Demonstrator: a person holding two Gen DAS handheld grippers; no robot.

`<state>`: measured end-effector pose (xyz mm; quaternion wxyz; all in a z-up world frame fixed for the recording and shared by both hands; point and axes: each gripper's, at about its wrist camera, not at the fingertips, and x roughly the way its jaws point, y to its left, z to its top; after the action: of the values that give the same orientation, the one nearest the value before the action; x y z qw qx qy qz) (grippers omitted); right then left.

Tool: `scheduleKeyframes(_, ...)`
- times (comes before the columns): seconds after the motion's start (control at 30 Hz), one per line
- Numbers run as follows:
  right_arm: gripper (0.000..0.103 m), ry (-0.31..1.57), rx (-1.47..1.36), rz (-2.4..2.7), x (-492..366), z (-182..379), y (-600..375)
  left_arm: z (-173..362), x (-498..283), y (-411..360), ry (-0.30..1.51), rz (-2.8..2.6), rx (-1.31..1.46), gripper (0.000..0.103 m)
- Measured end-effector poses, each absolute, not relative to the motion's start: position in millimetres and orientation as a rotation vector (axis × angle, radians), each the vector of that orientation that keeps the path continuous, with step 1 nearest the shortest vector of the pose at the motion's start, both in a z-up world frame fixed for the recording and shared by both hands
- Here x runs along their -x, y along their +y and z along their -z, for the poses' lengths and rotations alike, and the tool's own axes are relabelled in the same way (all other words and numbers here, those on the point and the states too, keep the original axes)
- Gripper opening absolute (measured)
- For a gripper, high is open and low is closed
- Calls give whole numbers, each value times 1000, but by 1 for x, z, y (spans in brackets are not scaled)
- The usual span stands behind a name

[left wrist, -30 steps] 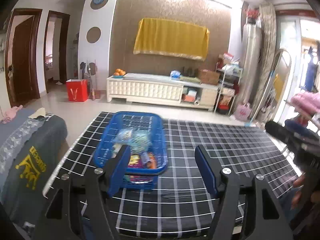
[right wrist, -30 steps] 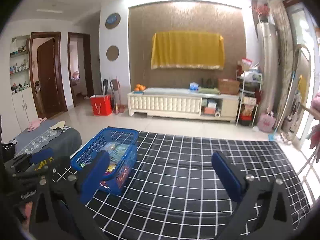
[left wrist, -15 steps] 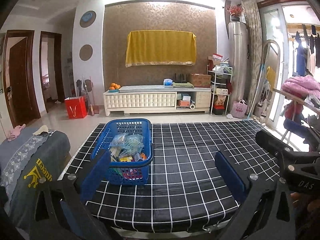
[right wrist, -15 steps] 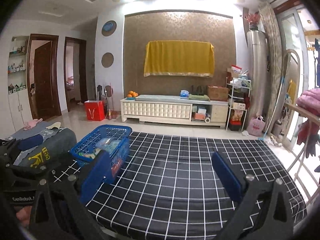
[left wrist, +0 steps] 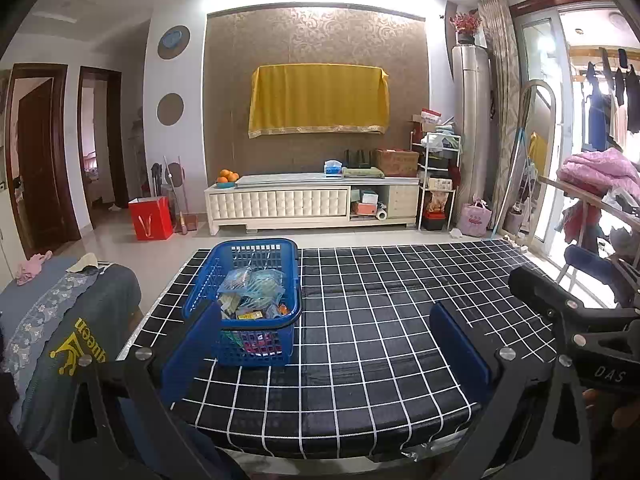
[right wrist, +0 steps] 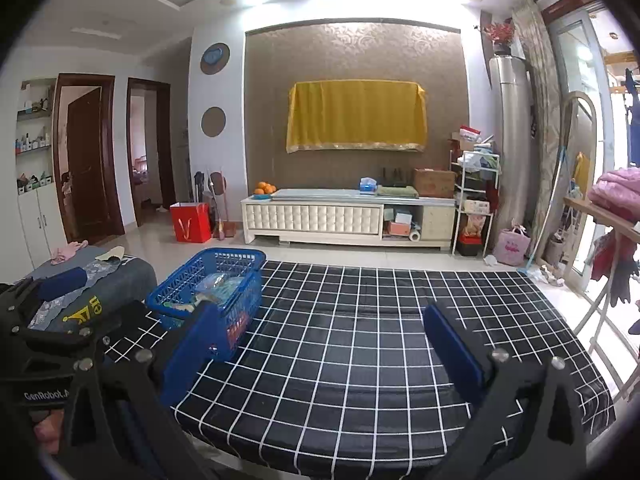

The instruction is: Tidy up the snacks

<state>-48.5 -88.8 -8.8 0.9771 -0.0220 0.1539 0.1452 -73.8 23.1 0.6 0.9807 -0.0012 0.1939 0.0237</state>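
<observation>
While both claws, left (left wrist: 324, 340) and right (right wrist: 320, 336), gape empty, a rectangular blue lattice-walled plastic basket (left wrist: 256, 248) holds crinkled snack packets (left wrist: 252, 288) on the black white-gridded surface (left wrist: 380, 320).

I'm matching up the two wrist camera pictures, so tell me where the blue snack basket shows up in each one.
Left wrist view: the blue basket sits left of centre on the checked tablecloth, just beyond the left claw's left finger.
Right wrist view: the blue basket is at lower left, near the cloth's left edge.
Shared landmark: the yellow cloth on the far wall.
</observation>
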Motion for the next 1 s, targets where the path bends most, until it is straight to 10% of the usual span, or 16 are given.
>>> scheduleKeyframes(1.0, 103, 313, 47, -293, 61, 7, -86, 1, 85, 22, 388, -66, 11, 103)
